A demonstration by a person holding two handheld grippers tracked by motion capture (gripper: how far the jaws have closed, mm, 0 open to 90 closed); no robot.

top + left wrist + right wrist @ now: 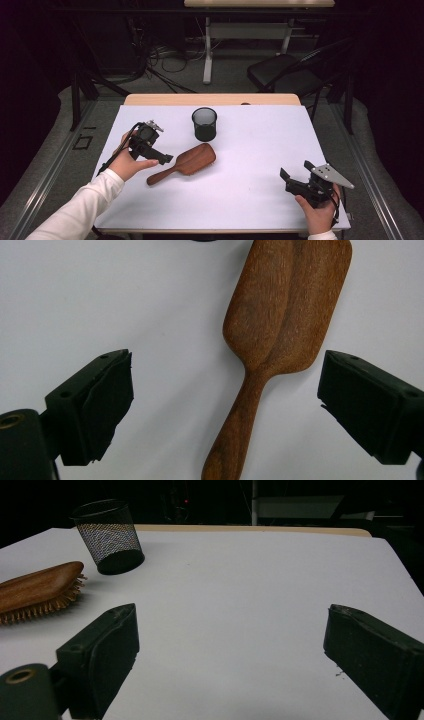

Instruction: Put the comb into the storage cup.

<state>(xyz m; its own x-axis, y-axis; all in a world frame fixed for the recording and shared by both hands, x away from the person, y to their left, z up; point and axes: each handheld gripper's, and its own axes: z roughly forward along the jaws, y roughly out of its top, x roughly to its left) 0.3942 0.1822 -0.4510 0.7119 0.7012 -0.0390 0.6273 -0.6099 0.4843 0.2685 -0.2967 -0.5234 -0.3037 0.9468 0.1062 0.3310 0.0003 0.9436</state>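
A brown wooden hairbrush point(187, 161) lies bristles down on the white table point(255, 145), its handle pointing to the near left. My left gripper point(161, 157) hovers just left of the brush, over its handle end, and is open. In the left gripper view the brush point(280, 325) lies ahead with its handle between the wide-apart jaws of the left gripper point(227, 375), untouched. My right gripper point(295, 170) is open near the table's front right corner and holds nothing. Its own view shows the right gripper point(230, 630) over bare table, with the brush point(37, 590) far to the left.
A black mesh cup point(204, 123) stands upright behind the brush, near the table's far edge; the right gripper view has the cup point(107, 537) at upper left. Beyond the table are a dark chair point(285, 72), cables on the floor and another desk's legs.
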